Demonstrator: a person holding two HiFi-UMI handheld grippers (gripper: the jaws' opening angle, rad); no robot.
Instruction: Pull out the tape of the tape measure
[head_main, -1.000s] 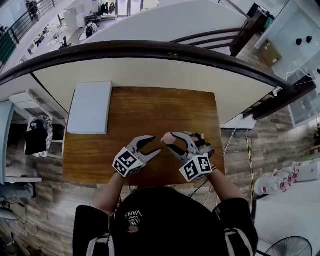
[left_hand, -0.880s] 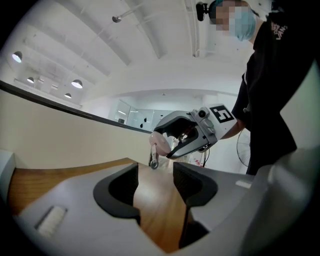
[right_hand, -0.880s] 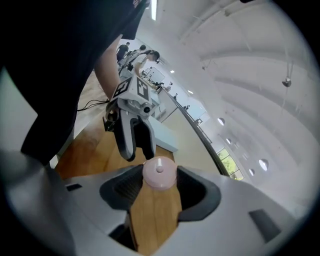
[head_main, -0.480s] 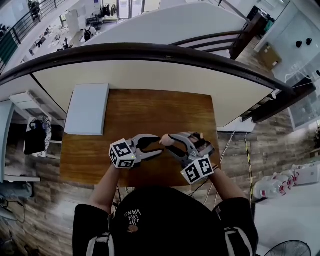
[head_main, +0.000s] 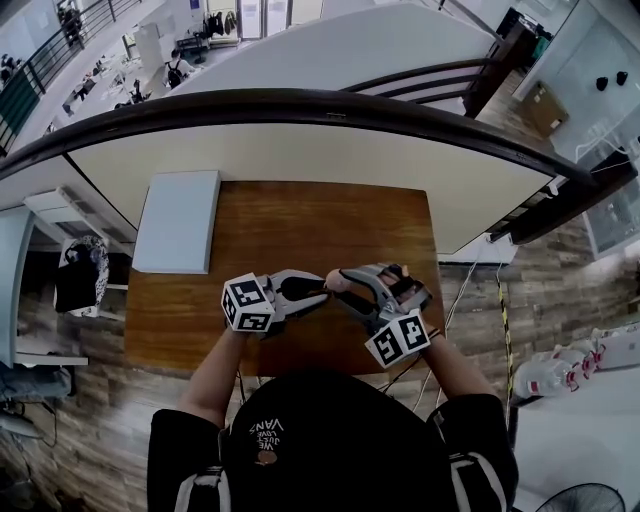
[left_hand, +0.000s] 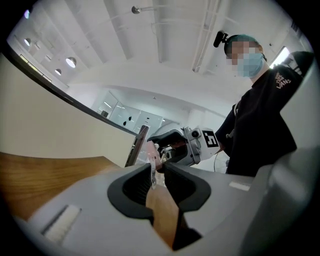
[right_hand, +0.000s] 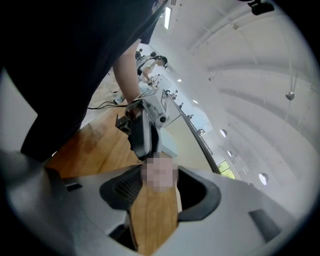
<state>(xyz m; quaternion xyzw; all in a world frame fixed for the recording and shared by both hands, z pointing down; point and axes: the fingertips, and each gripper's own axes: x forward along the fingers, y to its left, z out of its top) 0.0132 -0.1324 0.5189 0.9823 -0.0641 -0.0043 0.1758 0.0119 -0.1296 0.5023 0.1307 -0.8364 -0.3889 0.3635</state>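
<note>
My right gripper (head_main: 337, 281) is shut on a small pink tape measure (head_main: 333, 280) and holds it above the wooden table (head_main: 300, 220). My left gripper (head_main: 320, 292) meets it from the left, tip to tip. In the left gripper view the thin tape tab (left_hand: 152, 175) stands between the left gripper's (left_hand: 157, 170) jaws, which are closing; a narrow gap still shows on one side of the tab. The pink case (left_hand: 150, 150) and the right gripper (left_hand: 175, 147) lie just beyond. In the right gripper view the case sits between the jaws (right_hand: 160, 175) under a blurred patch, with the left gripper (right_hand: 145, 132) behind it.
A white flat panel (head_main: 178, 220) lies on the table's left side. A dark curved railing (head_main: 300, 100) runs across beyond the table's far edge. Cables (head_main: 450, 290) trail on the floor to the right. The person's arms and head fill the near edge.
My left gripper swung in from the lower left until its tips reached the tape measure, and its jaws have narrowed around the tab. The right gripper has hardly moved.
</note>
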